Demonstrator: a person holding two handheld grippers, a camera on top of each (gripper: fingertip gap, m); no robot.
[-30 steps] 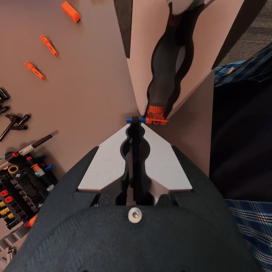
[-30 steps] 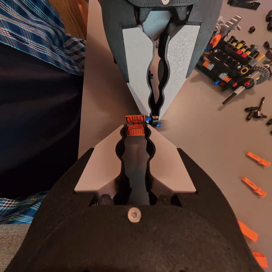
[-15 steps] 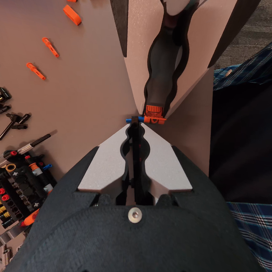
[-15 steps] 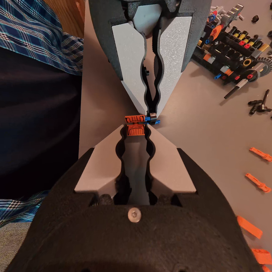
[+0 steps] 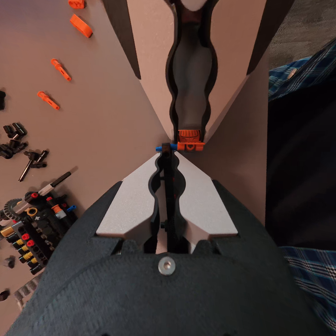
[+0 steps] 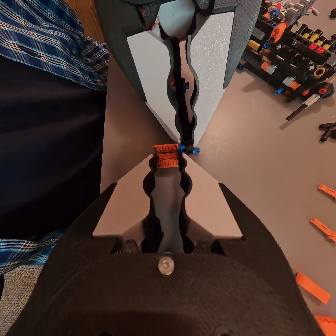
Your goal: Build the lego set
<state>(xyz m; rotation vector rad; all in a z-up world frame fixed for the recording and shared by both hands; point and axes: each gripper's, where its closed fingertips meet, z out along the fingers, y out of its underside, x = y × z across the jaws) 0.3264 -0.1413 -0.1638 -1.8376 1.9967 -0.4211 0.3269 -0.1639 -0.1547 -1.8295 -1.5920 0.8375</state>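
Note:
My left gripper (image 5: 166,153) is shut on a thin black beam (image 5: 168,181) that runs back between its fingers. A blue pin (image 5: 159,148) goes through the beam's tip. My right gripper (image 6: 167,156) is shut on an orange printed piece (image 6: 167,161), and faces the left gripper tip to tip above the table. The orange piece (image 5: 190,141) sits on the right end of the blue pin, touching the black beam's tip. In the right wrist view the blue pin (image 6: 195,150) and black beam (image 6: 182,101) show in the left gripper (image 6: 187,143).
A black partly built model (image 5: 31,231) with red, yellow and orange parts lies on the table at left, also in the right wrist view (image 6: 298,60). Loose orange pins (image 5: 61,70), an orange beam (image 5: 81,26) and black connectors (image 5: 32,160) lie around. A person's plaid shirt (image 6: 45,45) borders the table edge. Left and right tips are no more than a few centimetres apart.
The two grippers stay tip to tip with the orange piece on the blue pin. The table and model have shifted slightly in both views as the hands moved together.

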